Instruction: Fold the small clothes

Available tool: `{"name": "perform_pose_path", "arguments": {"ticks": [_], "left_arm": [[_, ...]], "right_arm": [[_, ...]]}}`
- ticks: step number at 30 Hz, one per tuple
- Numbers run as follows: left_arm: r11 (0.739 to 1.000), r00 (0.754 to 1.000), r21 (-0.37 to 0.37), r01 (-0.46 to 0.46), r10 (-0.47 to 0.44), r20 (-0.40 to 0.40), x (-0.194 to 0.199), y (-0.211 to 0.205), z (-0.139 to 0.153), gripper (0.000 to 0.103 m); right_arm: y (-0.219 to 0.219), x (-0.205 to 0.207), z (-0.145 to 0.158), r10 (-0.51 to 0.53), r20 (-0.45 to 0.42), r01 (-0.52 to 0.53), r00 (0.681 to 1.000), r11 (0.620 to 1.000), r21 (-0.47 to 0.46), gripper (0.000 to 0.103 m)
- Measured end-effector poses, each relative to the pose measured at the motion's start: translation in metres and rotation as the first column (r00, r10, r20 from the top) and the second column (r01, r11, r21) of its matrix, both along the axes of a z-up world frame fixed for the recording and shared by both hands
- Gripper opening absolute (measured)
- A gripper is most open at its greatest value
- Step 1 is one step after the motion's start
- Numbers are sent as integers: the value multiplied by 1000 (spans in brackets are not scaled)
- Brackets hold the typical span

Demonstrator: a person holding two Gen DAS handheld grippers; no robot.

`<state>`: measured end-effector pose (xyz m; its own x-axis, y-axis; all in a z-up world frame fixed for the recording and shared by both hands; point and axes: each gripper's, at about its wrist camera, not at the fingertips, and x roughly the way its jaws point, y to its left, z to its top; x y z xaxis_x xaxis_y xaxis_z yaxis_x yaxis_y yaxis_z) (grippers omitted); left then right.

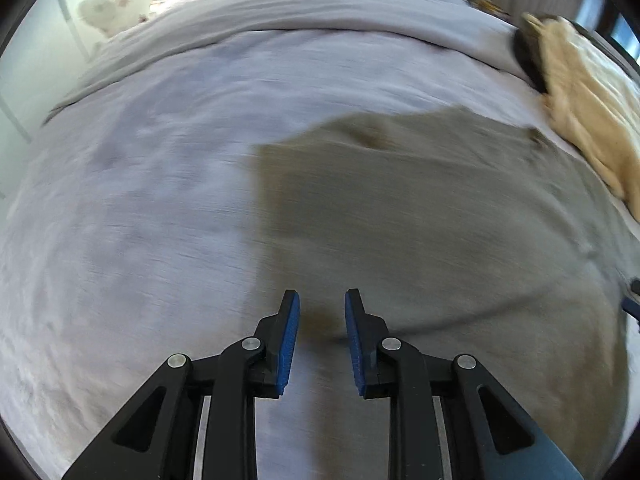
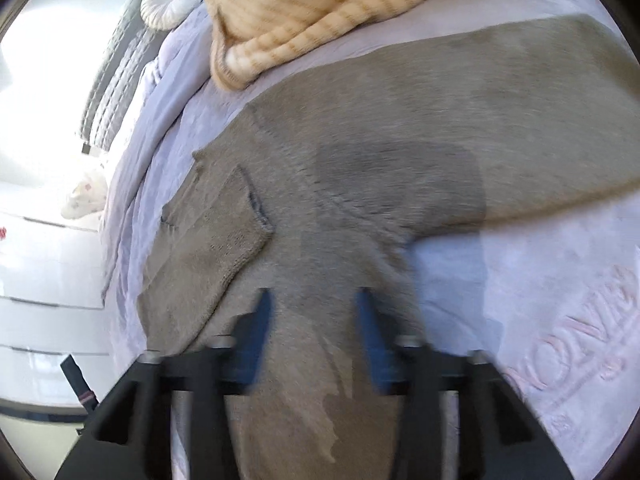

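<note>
So the grey knit sweater [image 2: 400,152] is spread flat on the lavender bedspread [image 1: 140,200], and what matters here is which end each tool can get to. My right tool [image 2: 314,320] hangs over the narrow end of it, which looks like a sleeve running back under the tool toward me, with the wide body fanning out ahead and to the right. There's a ribbed flap [image 2: 224,232] doubled over just left of the tool, maybe the collar or hem, too blurry to call. The right tool's jaws are spread apart with knit showing between them, nothing pinched.

My left tool [image 1: 322,320] is also released, blue pads [image 1: 290,340] parted, sitting right about at the near edge of the sweater, with most of the fabric ahead and off to its right. Bare bedspread fills its left side.

My guess is the right tool has the better shot at the sleeve, since the sleeve's long axis lines up with it. The cream striped sweater [image 2: 320,4] is bunched just past the grey one's far edge, so I'd fold away from that.
</note>
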<state>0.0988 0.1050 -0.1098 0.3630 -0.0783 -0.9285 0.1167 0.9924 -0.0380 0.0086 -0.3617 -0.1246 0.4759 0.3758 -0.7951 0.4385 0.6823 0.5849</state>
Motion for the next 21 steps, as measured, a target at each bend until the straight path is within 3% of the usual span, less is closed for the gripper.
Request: {"name": "perform_pose_path", "arguments": {"ticks": [10,11,13,16,21], "left_arm": [[979,974,-70,194,-200,-102,-30,-131,-8,29],[978,973,-65,200,-205,-103,-32,-138,-8,59],[980,976,-51,194,-198,-91,-36,-152,-6,99],[972,967,-60,229,-234,-103,-40,-170,-4,99],[971,964,-42,234,-237,-121,-41,-195,-6,99]], "right_arm": [[-75,-41,7,-163,0,163,987,987,7,57],[-86,-48,6,-190,-2,190,982,982,13,57],[-110,-60,3,-247,-7,247,969,969,12,57],[-142,-78,0,-337,-10,337,941,941,6,57],[-198,-111,-13,-516,-17,516,857,855,50,58]]}}
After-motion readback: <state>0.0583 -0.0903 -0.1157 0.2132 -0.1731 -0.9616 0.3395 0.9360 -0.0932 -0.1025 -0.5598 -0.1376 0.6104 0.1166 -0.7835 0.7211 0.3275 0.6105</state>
